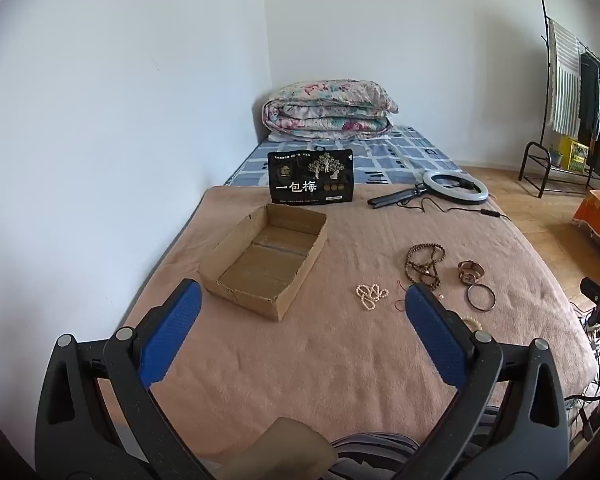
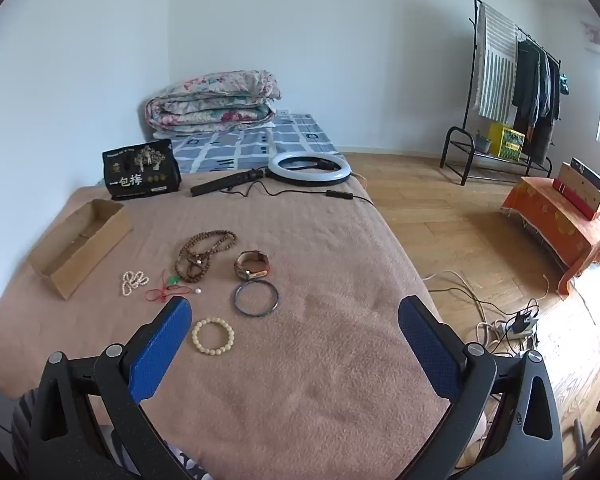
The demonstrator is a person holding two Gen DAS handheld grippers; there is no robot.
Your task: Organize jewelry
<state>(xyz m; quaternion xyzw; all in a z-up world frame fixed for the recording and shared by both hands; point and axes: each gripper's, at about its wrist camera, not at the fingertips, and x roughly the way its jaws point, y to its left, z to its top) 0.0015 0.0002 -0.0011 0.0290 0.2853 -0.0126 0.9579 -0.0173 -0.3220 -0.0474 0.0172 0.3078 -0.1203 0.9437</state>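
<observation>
From the left wrist, the left claw [image 1: 303, 304] hangs spread and empty over the bed [image 1: 340, 360], near the empty box [image 1: 265, 257]. From the right wrist, the right claw [image 2: 294, 312] is likewise spread, the jewelry scattered ahead; the beaded bracelet [image 2: 213, 336] lies nearest, and its round beads could slip or snag the blanket.

Bed with tan fleece blanket [image 2: 320, 360] carries: open brown cardboard box [image 1: 266, 262], white pearl strand [image 2: 133, 282], brown wooden bead necklace [image 2: 204, 254], red cord with green pendant [image 2: 168, 289], brown-strap watch [image 2: 252, 266], dark bangle [image 2: 256, 299], cream bead bracelet [image 2: 213, 336], black snack bag [image 2: 141, 176], white ring light [image 2: 309, 168], folded floral quilt [image 2: 212, 100].
</observation>
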